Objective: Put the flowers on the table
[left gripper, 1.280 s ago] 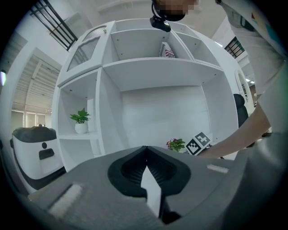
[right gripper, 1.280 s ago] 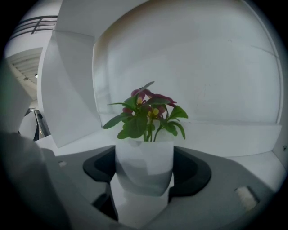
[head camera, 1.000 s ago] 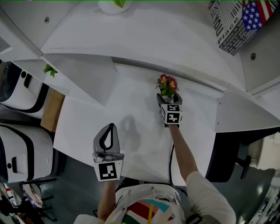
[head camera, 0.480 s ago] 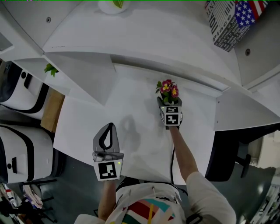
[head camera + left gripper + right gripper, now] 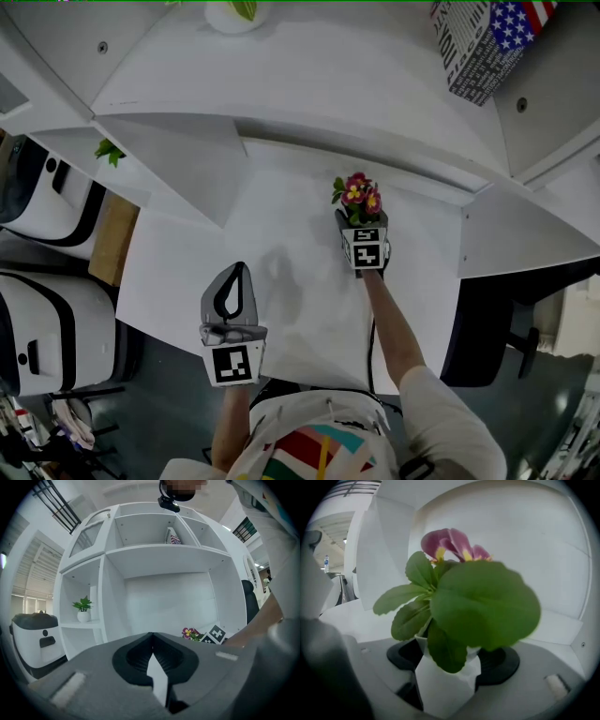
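This looks like an office or lab hall rather than a home. A plain white shelf unit (image 5: 154, 555) stands over a white table (image 5: 187, 272), with little on it but a potted plant (image 5: 83, 607) and a flag-print box (image 5: 483, 42). A black office chair (image 5: 487, 328) stands at one side and white machines (image 5: 47, 328) at the other. Ceiling lights (image 5: 21, 594) run through a wide open room behind.

Bottom of white pot (image 5: 447, 686) cut off; printed box (image 5: 483, 42) clipped by edge, perhaps flag-patterned.
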Motion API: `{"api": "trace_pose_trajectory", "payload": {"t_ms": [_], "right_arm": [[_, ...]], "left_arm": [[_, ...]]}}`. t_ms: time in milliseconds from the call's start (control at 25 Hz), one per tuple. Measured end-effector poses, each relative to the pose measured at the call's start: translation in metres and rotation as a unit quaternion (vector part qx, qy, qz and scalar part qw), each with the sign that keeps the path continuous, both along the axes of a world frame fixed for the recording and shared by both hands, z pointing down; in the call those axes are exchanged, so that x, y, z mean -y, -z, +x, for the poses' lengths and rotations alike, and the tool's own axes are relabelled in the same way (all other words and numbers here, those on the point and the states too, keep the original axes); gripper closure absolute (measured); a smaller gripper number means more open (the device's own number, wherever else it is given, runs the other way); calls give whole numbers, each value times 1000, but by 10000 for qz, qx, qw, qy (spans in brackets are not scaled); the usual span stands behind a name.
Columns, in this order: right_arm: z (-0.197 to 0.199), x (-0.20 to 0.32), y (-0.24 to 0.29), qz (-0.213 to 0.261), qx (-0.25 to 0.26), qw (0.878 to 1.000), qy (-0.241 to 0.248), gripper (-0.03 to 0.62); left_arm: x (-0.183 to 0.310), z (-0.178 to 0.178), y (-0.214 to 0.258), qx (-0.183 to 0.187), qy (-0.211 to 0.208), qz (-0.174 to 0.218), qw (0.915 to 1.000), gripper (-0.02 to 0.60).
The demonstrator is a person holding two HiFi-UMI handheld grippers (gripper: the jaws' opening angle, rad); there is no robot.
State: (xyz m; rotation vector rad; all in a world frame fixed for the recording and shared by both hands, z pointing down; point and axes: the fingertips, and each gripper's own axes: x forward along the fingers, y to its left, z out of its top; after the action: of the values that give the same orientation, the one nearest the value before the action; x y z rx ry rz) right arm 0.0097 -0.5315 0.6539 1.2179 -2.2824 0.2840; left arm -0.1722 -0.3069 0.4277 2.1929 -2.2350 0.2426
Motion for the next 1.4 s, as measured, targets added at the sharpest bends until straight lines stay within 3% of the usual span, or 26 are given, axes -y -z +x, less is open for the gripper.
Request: {"api": "trace_pose_trajectory", "payload": {"t_ms": [160,520,680,840,880,1000,1040,1400], "right_arm": [[2,0,1,-92,264,9995,-131,236],[19,-19,55,214,511,9985,-33,166],[28,-47,101,690,338,9966,282,164],[41,-83,168,1323,539,9893,283,172],[45,-94,185,1517,544,9866,246,189],[56,-125,234,2132,503,9757,45,357],[59,-135,246,2292,526,9720,-32,384],[85,-199,292,2990,937,9471,-692,554]], "left_arm": [[0,0,2,28,-41,18,10000,578],[13,15,22,3,-344,292,9990,578],[16,29,31,41,-580,386,9976,578],[18,44,40,61,-872,533,9947,578],[18,47,41,63,-923,538,9943,578],[15,60,50,80,-1095,665,9917,578],[14,64,52,79,-1144,699,9909,578],[-5,96,62,177,-1539,809,9846,578]]}}
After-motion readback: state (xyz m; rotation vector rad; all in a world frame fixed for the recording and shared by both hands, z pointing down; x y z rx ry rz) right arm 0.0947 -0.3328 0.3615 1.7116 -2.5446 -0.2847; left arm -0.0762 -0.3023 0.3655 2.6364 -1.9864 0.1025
